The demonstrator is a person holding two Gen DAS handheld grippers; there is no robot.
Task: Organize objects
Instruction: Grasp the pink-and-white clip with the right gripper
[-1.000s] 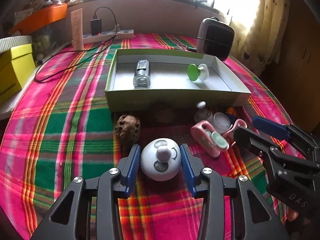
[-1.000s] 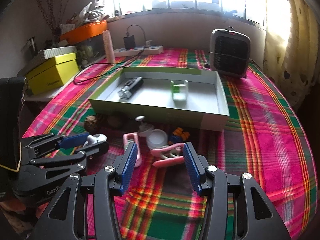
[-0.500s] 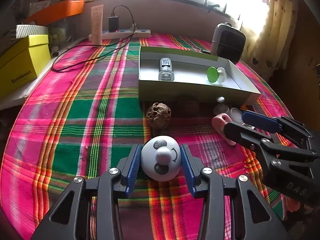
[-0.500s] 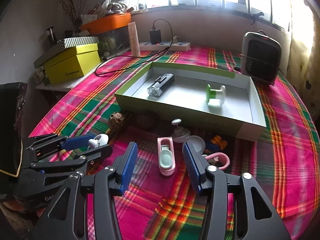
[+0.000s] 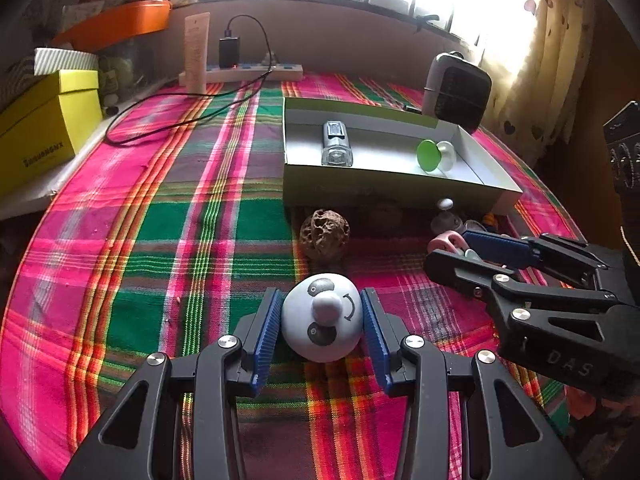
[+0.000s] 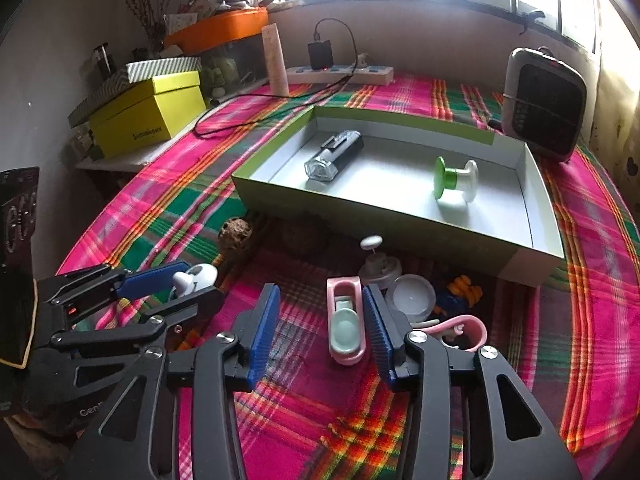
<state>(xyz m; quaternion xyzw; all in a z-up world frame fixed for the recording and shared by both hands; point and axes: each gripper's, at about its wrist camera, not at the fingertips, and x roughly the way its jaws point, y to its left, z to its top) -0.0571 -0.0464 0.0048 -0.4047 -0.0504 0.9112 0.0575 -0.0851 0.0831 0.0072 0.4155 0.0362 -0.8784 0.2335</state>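
My left gripper point(image 5: 321, 300) is shut on a white round panda-face toy point(image 5: 322, 322), held low over the plaid cloth; it also shows in the right wrist view, left gripper point(image 6: 176, 284). My right gripper point(image 6: 320, 316) is closing around a pink case with a pale green insert point(image 6: 346, 328). The right pad is against the case and the left pad stands apart from it. The right gripper point(image 5: 460, 248) reaches in from the right in the left wrist view. Behind stands a green-sided box point(image 6: 360, 224) point(image 5: 400, 188) holding a clear bottle point(image 6: 334, 156) and a green-and-white spool point(image 6: 456, 180).
A brown walnut-like ball point(image 5: 324, 236) lies in front of the box. A white lid point(image 6: 412, 296), a knobbed cap point(image 6: 374, 264) and a pink ring clip point(image 6: 460, 330) crowd the right gripper. A heater point(image 6: 544, 104), a power strip point(image 6: 340, 74) and a yellow box point(image 6: 148, 116) line the far edges.
The right gripper moved left from the pink ring clip to the pink case, and its jaws narrowed around it. The left gripper kept its hold on the panda toy.
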